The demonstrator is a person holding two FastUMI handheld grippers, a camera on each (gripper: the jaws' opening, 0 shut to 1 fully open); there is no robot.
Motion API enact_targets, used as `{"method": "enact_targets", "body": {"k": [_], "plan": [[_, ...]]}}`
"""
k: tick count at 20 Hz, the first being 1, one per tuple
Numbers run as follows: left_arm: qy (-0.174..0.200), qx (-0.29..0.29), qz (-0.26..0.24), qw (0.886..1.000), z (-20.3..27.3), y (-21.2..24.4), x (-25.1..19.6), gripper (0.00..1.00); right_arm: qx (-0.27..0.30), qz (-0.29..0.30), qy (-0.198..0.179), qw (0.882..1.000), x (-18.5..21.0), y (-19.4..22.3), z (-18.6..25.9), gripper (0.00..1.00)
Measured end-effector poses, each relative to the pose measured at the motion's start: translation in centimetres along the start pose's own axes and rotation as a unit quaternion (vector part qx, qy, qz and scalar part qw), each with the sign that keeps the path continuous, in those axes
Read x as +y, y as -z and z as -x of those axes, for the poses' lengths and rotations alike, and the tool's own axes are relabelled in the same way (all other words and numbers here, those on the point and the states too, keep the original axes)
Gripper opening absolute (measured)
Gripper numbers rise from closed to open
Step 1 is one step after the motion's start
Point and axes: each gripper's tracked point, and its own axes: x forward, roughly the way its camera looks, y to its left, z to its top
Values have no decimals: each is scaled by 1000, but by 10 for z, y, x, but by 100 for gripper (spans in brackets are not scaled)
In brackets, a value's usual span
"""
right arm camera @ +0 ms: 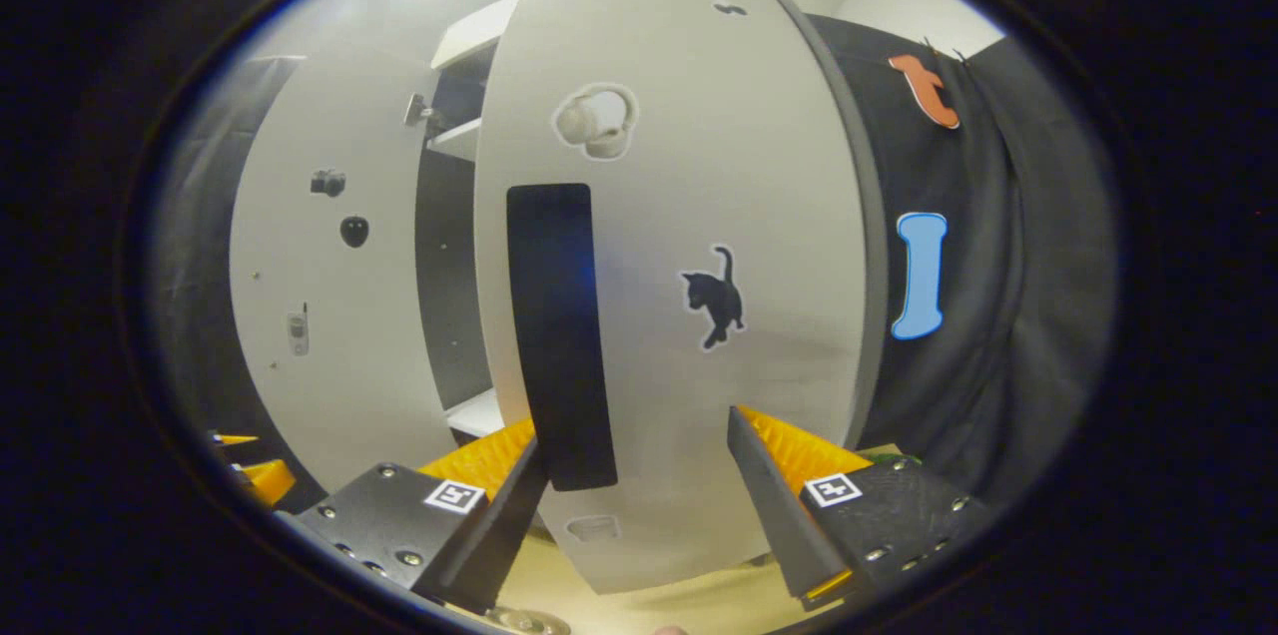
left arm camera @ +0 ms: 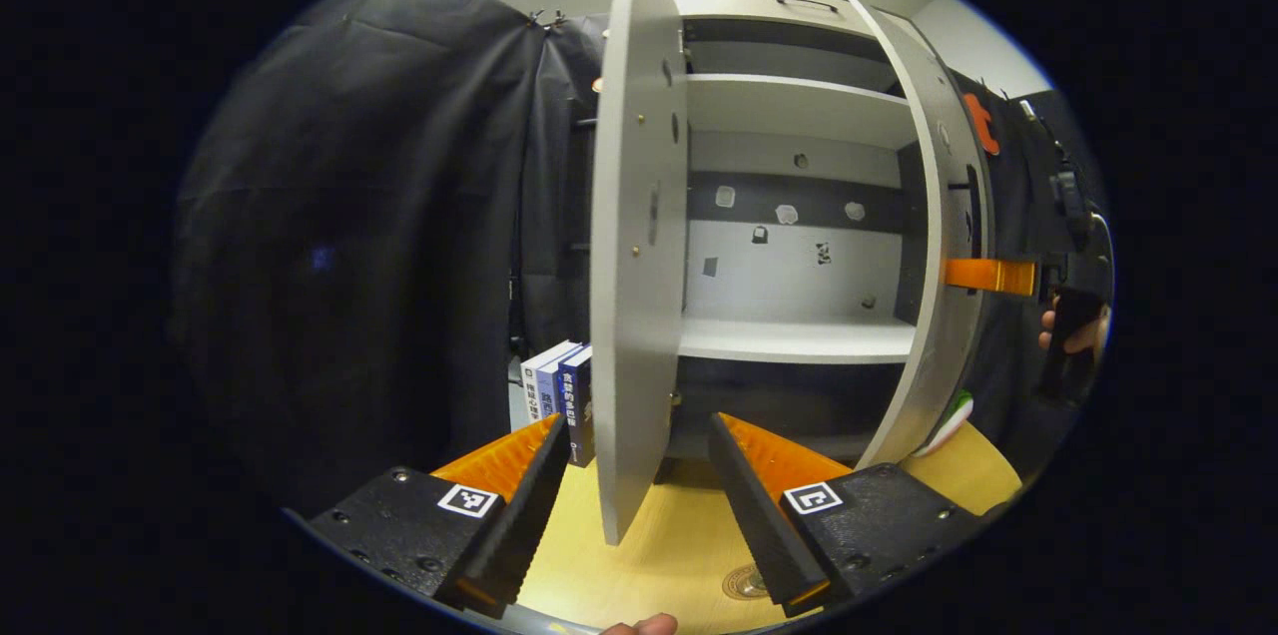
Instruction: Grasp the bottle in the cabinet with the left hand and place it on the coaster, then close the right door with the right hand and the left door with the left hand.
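The left tongs (left arm camera: 639, 505) are wide open and hold nothing. Their two fingers are wedge-shaped, with ribbed inner faces and flat blocks behind them, each block carrying a small square marker. Between the fingers stands the thin edge of the flat light-grey left cabinet door (left arm camera: 629, 246), a smooth matte panel with small screw holes. It is swung out toward the tongs. Beyond it is the open grey cabinet (left arm camera: 799, 106), with plain horizontal shelves (left arm camera: 794, 337) and small stickers on its back wall. I cannot see the bottle on these shelves. Under the tongs lies the pale smooth wooden counter (left arm camera: 679, 535), and just beside the right finger a small round patterned coaster (left arm camera: 744, 582) shows partly. To the left of the left finger, some upright books with blue and white spines (left arm camera: 559, 400) stand on the counter. Far to the right, the other tool reaches to the outer side of the light-grey right cabinet door (left arm camera: 939, 246), with a hand (left arm camera: 1073, 330) holding it.

The right tongs (right arm camera: 639, 510) are also wide open and empty. Directly ahead of them is the smooth front of the right door, with a long black rectangular handle strip (right arm camera: 559, 335) close above the left finger and a black cat-shaped sticker (right arm camera: 717, 298).
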Motion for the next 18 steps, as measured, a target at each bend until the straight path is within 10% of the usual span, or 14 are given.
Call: {"method": "enact_targets", "body": {"k": [18], "plan": [[13, -24, 26, 999, -26, -52, 90, 86, -33, 10, 116, 993, 13, -6, -86, 97]]}}
